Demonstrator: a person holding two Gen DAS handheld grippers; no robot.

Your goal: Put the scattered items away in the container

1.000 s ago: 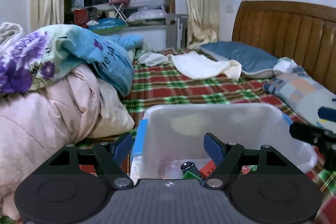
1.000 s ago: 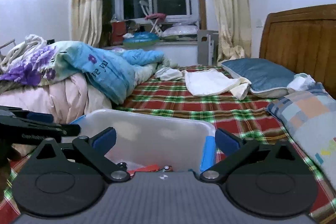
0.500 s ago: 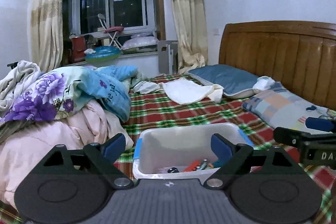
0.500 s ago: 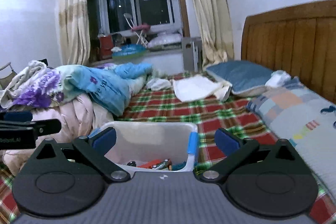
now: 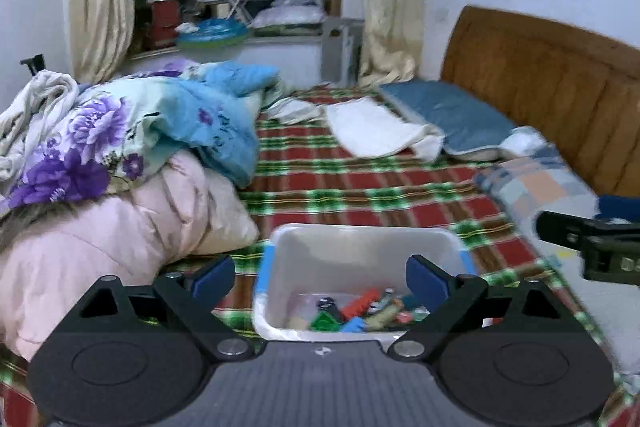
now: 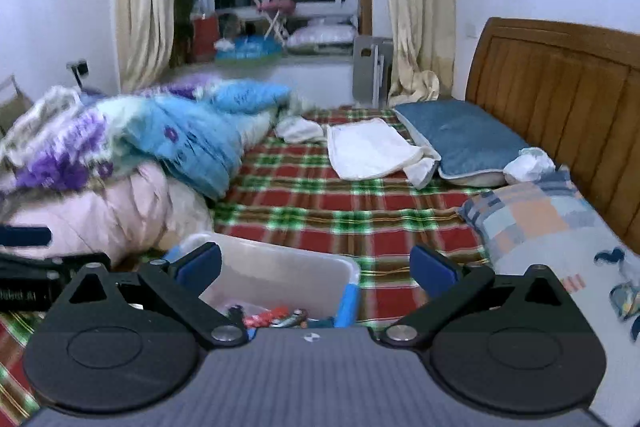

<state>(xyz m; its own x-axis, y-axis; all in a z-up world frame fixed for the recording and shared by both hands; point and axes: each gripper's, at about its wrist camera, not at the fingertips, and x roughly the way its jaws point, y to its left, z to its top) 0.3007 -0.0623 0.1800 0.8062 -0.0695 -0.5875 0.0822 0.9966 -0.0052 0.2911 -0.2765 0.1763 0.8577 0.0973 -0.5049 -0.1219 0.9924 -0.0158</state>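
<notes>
room: bedroom, plaid blanket (image 5: pixel 360 187) over the bed, dim blue light, frames a bit motion-blurred
left gripper (image 5: pixel 320 277): jaws wide apart, nothing between them, touching nothing
right gripper (image 6: pixel 316 269): jaws wide apart too, empty, also seen at the right edge of the left view
container (image 5: pixel 360 247): clear plastic bin with blue handles, sits on the blanket straight ahead and below the left jaws, framed between its two fingers; in the right view it lies low and to the left, only partly between the fingers
contents: small items (image 5: pixel 360 309) heaped on the bin floor, red, green, blue bits, too blurred to name
key relation: bin is centred under the left gripper, so left is the better lined up; bin's long axis runs roughly across the left view
loose items: none visible on the blanket near the bin, so tidying looks about finished, only a guess
middle: pink quilt (image 5: pixel 100 247) and floral duvet (image 5: pixel 140 123) piled left of the bin, patchwork pillow (image 6: pixel 540 219) to the right
far: white towel (image 6: pixel 368 147), blue pillow (image 6: pixel 460 139), wooden headboard (image 6: pixel 560 87), window with curtains
</notes>
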